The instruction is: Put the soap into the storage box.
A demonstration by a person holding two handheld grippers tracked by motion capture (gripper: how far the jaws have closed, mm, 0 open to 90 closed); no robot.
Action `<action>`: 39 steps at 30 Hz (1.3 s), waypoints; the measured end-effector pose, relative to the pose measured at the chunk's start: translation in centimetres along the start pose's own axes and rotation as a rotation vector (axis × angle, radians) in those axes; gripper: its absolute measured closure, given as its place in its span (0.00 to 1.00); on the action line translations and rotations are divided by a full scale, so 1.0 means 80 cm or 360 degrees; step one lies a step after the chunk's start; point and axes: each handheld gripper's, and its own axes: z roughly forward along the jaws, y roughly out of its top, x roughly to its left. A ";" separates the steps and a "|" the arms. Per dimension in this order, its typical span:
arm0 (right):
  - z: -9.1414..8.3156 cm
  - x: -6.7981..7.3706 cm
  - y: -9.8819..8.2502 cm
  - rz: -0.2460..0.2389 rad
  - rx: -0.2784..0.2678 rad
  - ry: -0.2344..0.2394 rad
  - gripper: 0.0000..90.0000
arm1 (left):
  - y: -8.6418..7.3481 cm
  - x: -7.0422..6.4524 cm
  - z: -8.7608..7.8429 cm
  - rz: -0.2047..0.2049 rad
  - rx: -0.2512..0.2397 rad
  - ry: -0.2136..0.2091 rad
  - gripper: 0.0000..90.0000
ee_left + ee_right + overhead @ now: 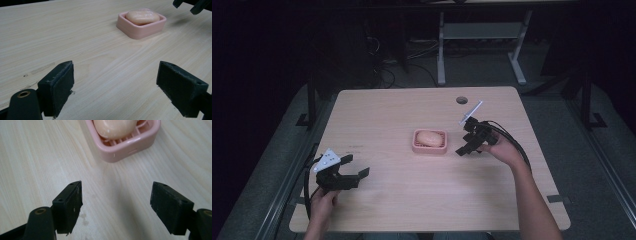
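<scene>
**Right gripper nearest the soap, jaws spread and empty**

Nearest the person, the left gripper (pixel 346 171) hovers low over the front left of the pale wood-grain bench (pixel 387 200), its black jaws wide apart with nothing between them. In its own view the soap dish lies well ahead and to the right, far off.

The right gripper (pixel 468 145) sits just beside the dish's right side, tipped down toward the bench, jaws also wide and empty. In the right gripper view the dish stands just ahead of the jaws, slightly left of their midline.

The oval, peach-coloured bar of soap (pixel 430 137) lies in the pink rounded-rectangular plastic soap dish (pixel 430 148) at the bench's middle, its long axis running left to right across the bench. By my judgement the right gripper is the better placed to take it.

No brand, label or writing can be read on soap or dish.
</scene>
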 end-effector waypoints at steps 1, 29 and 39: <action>-0.001 0.001 -0.003 0.0001 -0.0011 -0.0004 0.28 | 0.000 0.000 0.000 0.0002 0.0000 0.0001 0.16; -0.021 0.015 -0.064 0.0079 -0.0110 -0.0039 0.28 | 0.000 -0.003 0.002 0.0020 0.0011 -0.0004 0.16; -0.025 0.020 -0.089 0.0109 -0.0124 -0.0034 0.28 | 0.000 -0.004 0.003 0.0026 0.0021 -0.0005 0.16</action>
